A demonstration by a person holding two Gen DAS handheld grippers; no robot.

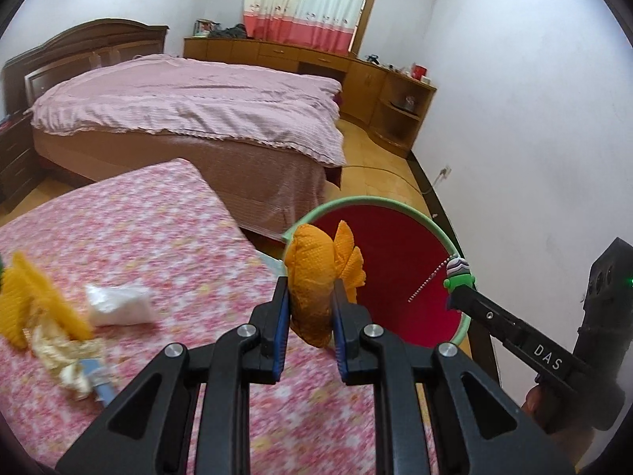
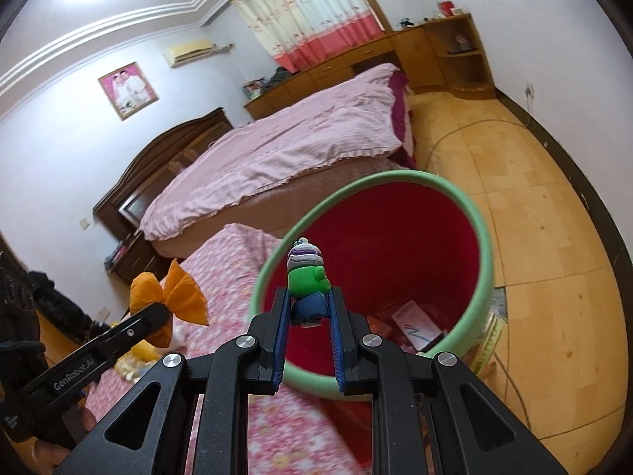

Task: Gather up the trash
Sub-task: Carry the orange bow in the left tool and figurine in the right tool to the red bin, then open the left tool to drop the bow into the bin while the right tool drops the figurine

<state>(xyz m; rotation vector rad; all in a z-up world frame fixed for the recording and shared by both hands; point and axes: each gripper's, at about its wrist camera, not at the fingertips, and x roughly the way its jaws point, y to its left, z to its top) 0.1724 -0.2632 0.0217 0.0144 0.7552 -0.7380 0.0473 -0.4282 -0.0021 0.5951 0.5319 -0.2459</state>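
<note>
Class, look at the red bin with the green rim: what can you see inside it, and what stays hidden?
Inside the red bin, a white card or packet and some reddish scraps lie on the bottom. The right gripper and its green figurine cover the near part.

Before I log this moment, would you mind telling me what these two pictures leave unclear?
- Bin contents: right wrist view shows only a few cards; the right claw and its green figurine cover the rest.
- Pile at the table's left edge: left wrist view, motion-blurred and cut off.
- Orange cloth underside: hidden between the left claw pads.
</note>
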